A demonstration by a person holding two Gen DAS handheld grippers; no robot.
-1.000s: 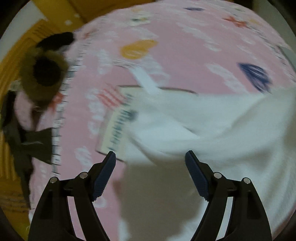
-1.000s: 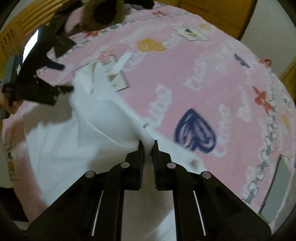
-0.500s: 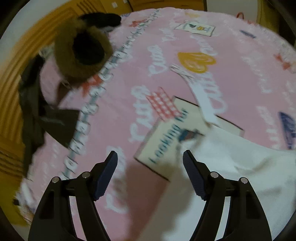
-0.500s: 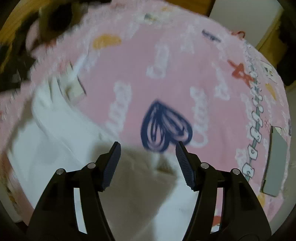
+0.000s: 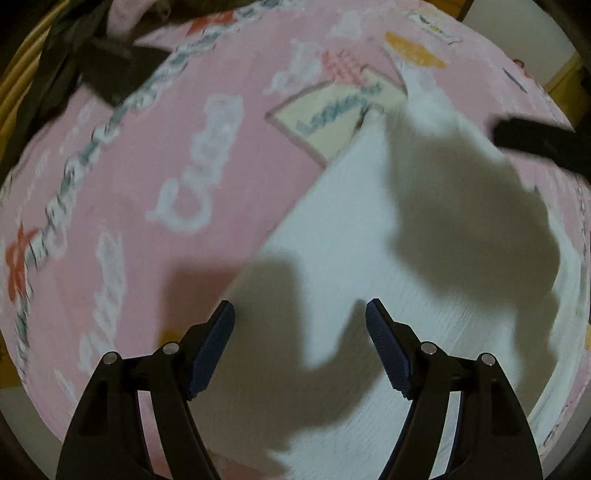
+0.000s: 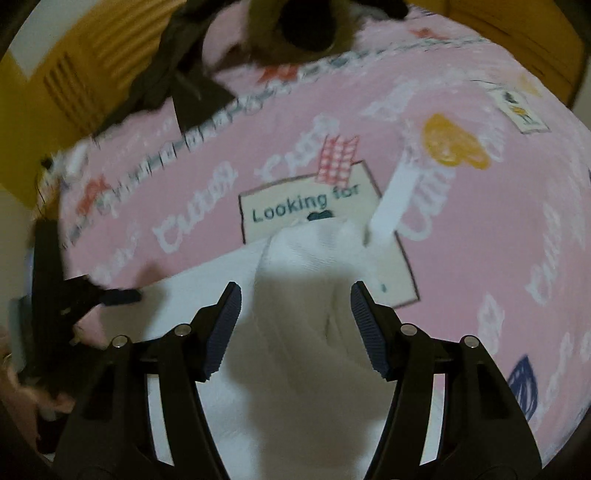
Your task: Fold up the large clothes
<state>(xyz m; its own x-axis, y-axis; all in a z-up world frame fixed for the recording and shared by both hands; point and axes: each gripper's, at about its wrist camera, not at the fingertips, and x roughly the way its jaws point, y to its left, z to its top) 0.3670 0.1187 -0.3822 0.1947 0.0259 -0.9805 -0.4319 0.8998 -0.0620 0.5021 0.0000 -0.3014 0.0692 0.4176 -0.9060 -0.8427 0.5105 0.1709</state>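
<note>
A white garment (image 5: 351, 221) lies spread on a pink printed bedspread (image 5: 129, 177). My left gripper (image 5: 300, 325) is open and empty, hovering above the garment's near left edge. My right gripper (image 6: 295, 314) is open and empty above a bunched fold of the same white garment (image 6: 314, 251). A white strap or band (image 6: 397, 199) of the garment sticks out toward the far side. The right gripper shows as a dark shape at the right edge of the left wrist view (image 5: 535, 142). The left gripper shows at the left of the right wrist view (image 6: 74, 299).
A dark garment (image 6: 184, 85) and a brown furry hood (image 6: 303, 26) lie at the far edge of the bedspread (image 6: 480, 277). The dark garment also shows in the left wrist view (image 5: 92, 62). Yellow wooden furniture (image 6: 66, 85) stands behind the bed.
My right gripper opened and let go of the white garment, which dropped flat. Both grippers have swung to new positions over it. The left gripper stayed open.
</note>
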